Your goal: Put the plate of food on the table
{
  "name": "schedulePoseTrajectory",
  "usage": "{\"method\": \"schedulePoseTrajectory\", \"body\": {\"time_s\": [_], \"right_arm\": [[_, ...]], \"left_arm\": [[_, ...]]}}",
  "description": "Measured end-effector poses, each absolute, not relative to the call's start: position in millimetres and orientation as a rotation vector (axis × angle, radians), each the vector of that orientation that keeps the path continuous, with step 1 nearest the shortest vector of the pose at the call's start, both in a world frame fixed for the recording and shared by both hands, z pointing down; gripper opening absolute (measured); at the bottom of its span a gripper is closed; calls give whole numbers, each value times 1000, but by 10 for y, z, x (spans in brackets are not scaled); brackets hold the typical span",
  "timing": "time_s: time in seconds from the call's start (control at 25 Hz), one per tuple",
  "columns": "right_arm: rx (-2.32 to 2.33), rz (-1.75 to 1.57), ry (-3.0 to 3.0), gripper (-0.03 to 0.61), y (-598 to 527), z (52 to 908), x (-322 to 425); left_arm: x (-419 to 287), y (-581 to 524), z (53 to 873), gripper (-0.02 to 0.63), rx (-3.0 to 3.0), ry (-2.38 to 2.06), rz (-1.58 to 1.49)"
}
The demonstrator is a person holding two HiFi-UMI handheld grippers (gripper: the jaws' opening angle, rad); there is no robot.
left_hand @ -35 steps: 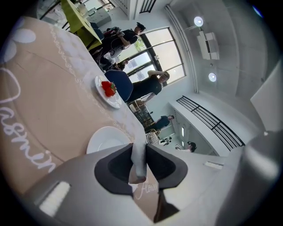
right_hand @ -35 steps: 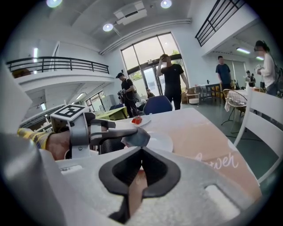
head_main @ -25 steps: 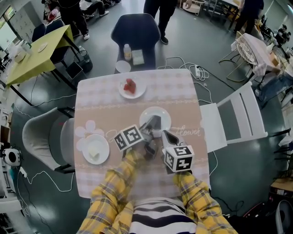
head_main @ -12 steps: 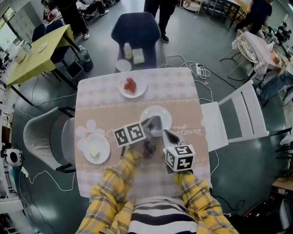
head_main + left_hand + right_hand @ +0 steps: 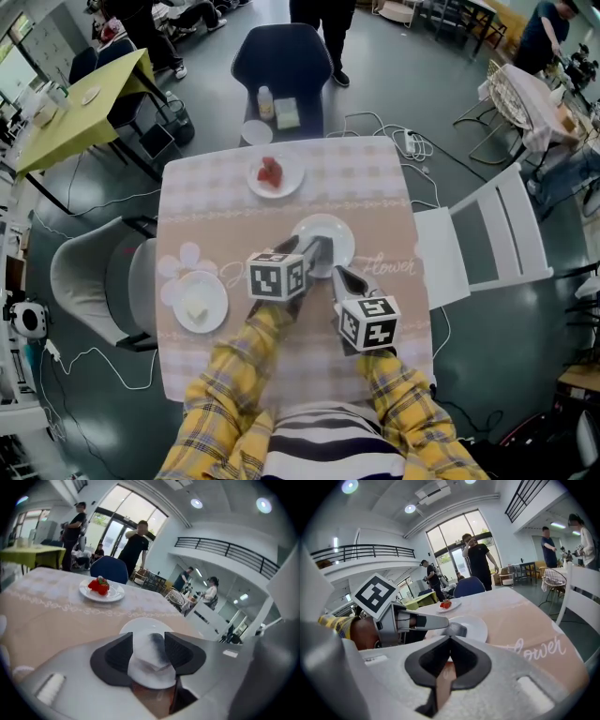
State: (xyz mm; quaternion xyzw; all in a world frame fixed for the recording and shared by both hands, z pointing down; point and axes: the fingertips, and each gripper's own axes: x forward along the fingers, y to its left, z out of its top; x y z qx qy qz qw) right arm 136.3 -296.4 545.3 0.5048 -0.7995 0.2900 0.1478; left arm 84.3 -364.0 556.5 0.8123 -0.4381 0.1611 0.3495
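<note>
The table (image 5: 370, 187) wears a checked and pink cloth, and a white plate (image 5: 328, 236) sits flat on it just off centre towards 1 o'clock. The left gripper (image 5: 149, 651) reaches in from 6 o'clock to the plate's near rim. Its jaws are opening, spread wide with that rim between them, and the pads do not appear to press on it (a dark shadow falls across the white just there). The right gripper (image 5: 450, 644) lies just beside it at 5 o'clock of the plate, above the cloth. Its jaws are drawn together along their length and nothing is caught in them.

A plate of red food (image 5: 274, 174) stands near the table's far edge at 12 o'clock, well apart from the white plate. A plate of pale food (image 5: 197, 302) rests at 8 o'clock, close to the left edge.

Beyond the table at 12 o'clock a dark blue chair (image 5: 281, 61) carries a few small items on its seat. A white chair (image 5: 487, 239) stands at 3 o'clock and a grey chair (image 5: 89, 281) at 9 o'clock.
</note>
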Motion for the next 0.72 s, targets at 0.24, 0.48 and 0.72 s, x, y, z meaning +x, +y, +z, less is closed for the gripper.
{"method": "schedulePoseTrajectory", "body": {"time_s": [0.24, 0.48, 0.72], "right_arm": [[1447, 827, -2302, -5, -2927, 5461, 1364], [1474, 864, -2299, -5, -2885, 5433, 1414], [1486, 838, -2289, -5, -2793, 5379, 1357]], "left_arm": [[866, -3650, 5543, 231, 2296, -1203, 630], [841, -3461, 5367, 103, 2324, -1197, 532], [878, -3230, 5198, 2, 2338, -1178, 426]]}}
